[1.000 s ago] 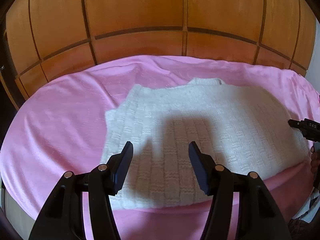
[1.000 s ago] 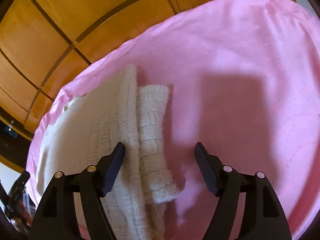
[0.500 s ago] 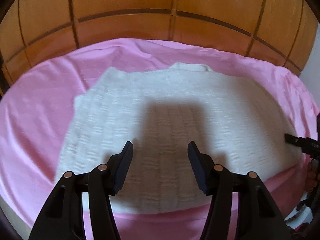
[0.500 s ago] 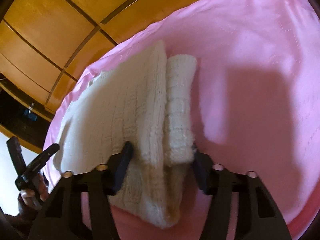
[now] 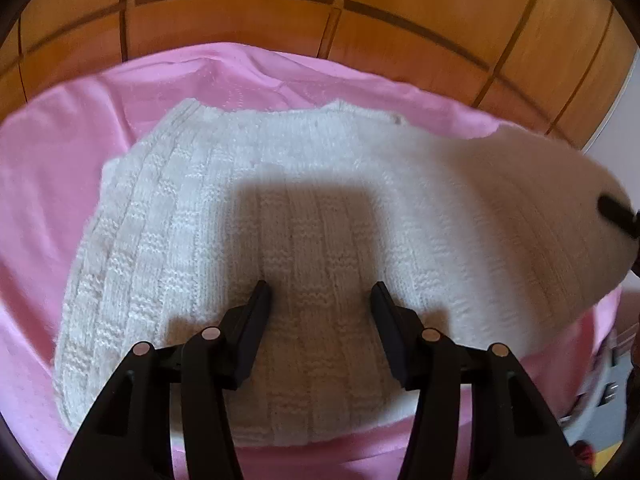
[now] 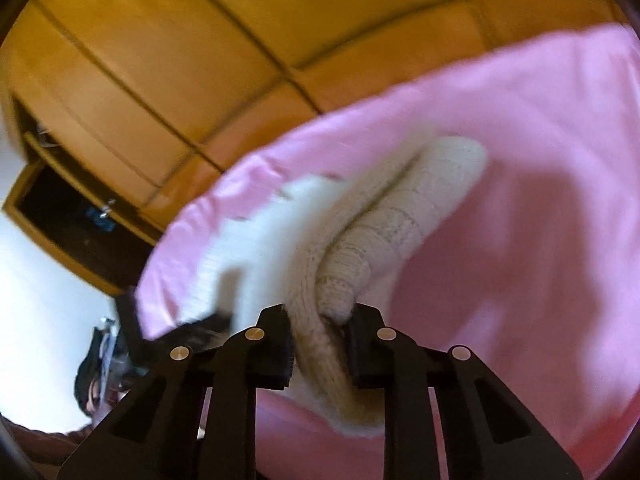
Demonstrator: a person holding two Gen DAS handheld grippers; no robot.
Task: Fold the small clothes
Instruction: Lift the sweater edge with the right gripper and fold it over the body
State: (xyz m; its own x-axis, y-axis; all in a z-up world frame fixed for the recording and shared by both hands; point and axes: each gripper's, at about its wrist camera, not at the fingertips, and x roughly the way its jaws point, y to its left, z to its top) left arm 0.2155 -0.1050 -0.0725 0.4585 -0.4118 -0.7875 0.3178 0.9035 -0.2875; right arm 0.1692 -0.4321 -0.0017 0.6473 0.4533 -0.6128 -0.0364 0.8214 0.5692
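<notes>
On the pink sheet (image 5: pixel 48 184) lies 1 small cream knit sweater (image 5: pixel 224 216), basket-weave ribbing, spread flat on its left side; right side lifted off the sheet and blurred. Left gripper (image 5: pixel 320 300) sits over the near hem, jaws closing, still apart, pads (image 5: pixel 259 304) not pinching the knit between them. Right gripper (image 6: pixel 320 316) closing, jaws clamped on the bunched sweater edge and sleeve (image 6: pixel 412 216), raised above the sheet. Wooden panelling (image 5: pixel 360 12) behind. No containers seen.

Pink-sheeted bed (image 5: pixel 48 184) with a cream knitted sweater (image 5: pixel 304 208) on it
</notes>
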